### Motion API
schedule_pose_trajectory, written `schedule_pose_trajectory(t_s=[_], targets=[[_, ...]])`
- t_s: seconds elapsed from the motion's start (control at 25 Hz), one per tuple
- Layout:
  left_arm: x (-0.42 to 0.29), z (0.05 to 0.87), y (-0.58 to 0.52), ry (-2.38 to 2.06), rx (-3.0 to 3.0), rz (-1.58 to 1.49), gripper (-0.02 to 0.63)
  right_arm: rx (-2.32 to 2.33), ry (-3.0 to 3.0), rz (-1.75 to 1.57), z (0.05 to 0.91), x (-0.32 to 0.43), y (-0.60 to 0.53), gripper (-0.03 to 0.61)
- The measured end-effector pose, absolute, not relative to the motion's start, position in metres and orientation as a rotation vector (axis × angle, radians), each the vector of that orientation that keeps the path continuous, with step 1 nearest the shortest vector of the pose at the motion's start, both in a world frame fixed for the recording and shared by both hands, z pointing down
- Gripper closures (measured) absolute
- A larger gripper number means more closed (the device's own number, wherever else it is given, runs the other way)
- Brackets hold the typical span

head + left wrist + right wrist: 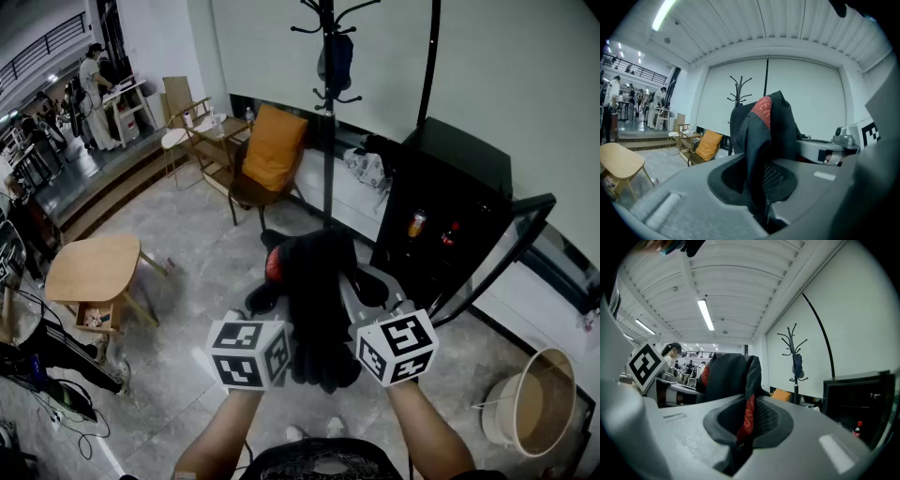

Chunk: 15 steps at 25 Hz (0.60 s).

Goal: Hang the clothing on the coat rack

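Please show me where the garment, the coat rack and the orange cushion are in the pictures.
garment [314, 300], head view, the middle of the dark bundle.
coat rack [328, 159], head view, its pole below the hooks.
orange cushion [274, 148], head view, the middle of its face.

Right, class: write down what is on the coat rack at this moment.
A dark blue item hangs from a hook on the coat rack; what it is cannot be told. The upper hooks look bare. The held black garment covers the rack's foot.
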<state>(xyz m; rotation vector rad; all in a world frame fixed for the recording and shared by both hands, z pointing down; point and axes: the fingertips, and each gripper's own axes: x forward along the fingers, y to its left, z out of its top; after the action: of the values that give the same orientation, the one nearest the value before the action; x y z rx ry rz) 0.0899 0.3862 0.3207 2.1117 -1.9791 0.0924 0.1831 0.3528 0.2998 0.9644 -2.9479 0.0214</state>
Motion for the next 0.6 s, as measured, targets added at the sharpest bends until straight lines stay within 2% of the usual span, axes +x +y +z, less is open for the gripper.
schedule_pose_trajectory(t_s=[0.6], targets=[[0.056, 0.315, 0.381, -1.901, 2.216, 0.073, 0.581, 1.075, -2.911, 0.026, 0.302, 0.146, 0.353, 0.548]])
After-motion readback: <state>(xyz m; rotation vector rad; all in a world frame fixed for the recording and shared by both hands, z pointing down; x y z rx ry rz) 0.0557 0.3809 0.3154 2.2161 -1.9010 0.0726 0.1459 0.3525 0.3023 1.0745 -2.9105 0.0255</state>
